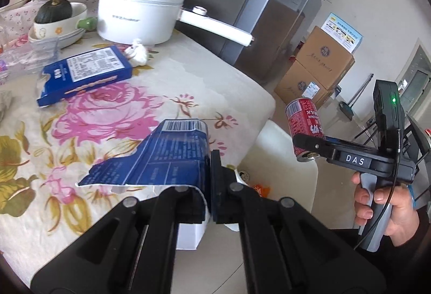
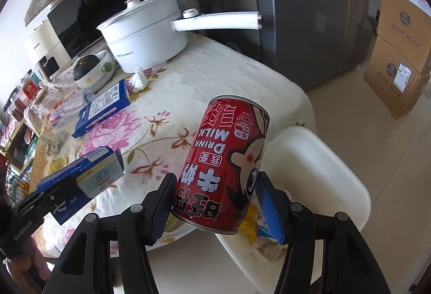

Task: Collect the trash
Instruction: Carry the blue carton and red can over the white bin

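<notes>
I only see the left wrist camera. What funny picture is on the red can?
Observer: The red metal drink can shows a cartoon face with big eyes, plus the words DRINK MILK, upside down.
Child: Is the can squeezed tight?
Observer: Yes, the right gripper has its jaws against both sides of it.
Child: What's under the can?
Observer: A white plastic bin with colourful wrappers already inside.
Child: What does my blue box look like from there?
Observer: The torn blue cardboard box has a pale green label end, held by the left gripper.

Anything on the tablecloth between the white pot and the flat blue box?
Yes, a crumpled white tissue sits between the white pot and the flat blue box. Both wrist views show it.
</notes>
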